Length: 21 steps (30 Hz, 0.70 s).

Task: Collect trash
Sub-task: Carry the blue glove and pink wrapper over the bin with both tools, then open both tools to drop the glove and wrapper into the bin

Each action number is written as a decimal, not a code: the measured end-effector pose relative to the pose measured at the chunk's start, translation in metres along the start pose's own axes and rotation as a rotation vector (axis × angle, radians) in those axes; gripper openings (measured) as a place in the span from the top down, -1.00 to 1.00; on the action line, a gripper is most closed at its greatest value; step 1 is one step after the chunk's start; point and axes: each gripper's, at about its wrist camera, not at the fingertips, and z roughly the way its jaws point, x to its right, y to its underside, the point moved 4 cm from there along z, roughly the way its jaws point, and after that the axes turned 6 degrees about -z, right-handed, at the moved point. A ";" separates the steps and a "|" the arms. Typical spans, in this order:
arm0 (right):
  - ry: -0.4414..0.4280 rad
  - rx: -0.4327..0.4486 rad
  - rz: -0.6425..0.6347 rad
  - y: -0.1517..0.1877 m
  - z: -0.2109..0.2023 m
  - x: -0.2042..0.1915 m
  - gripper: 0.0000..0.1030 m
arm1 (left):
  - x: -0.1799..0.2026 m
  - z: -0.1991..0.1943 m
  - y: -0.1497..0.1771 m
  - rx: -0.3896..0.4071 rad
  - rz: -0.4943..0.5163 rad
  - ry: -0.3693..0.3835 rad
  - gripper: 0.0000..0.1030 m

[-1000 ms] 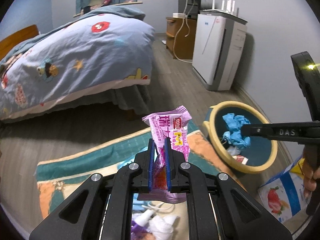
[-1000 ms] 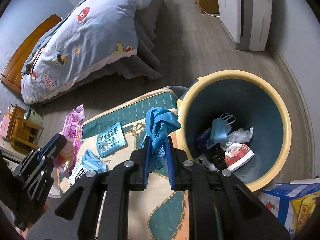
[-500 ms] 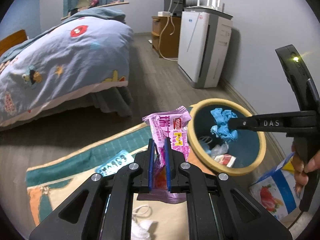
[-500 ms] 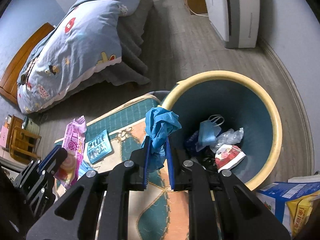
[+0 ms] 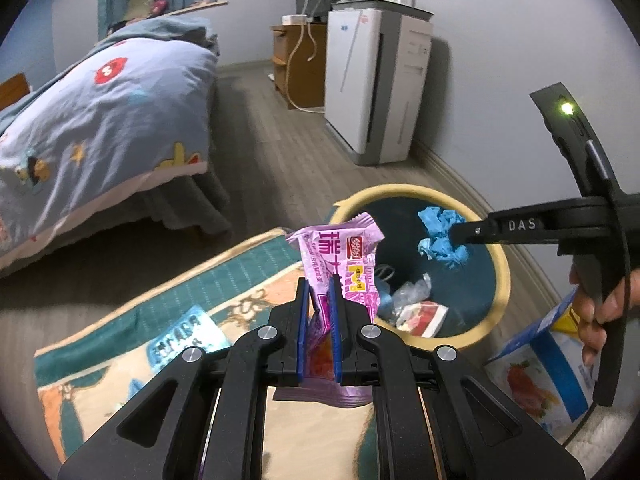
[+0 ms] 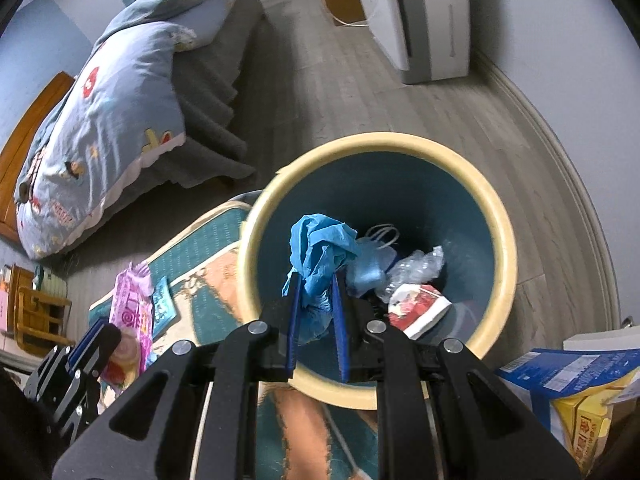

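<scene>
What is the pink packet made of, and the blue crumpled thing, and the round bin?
The pink packet looks like thin glossy plastic film: printed, shiny, with a crimped zigzag end. The blue crumpled thing seems soft and thin, maybe a rubbery glove or tissue; its limp folds leave that open. The bin looks like smooth moulded plastic, with a cream rim and a dull teal inside.

My pink wrapper (image 5: 340,264) lower half hidden behind my own gripper arms, bin (image 6: 496,216) near rim covered by my right gripper's frame, blue carton (image 6: 560,376) cut off at the edge, wrapper print too small to read
</scene>
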 end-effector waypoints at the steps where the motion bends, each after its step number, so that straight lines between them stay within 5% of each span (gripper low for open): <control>1: 0.005 0.000 0.007 0.000 0.000 0.004 0.72 | 0.003 0.001 0.000 -0.003 0.005 0.003 0.80; 21: 0.084 0.012 0.080 0.001 0.001 0.048 0.72 | 0.052 0.041 0.012 -0.074 0.051 0.087 0.80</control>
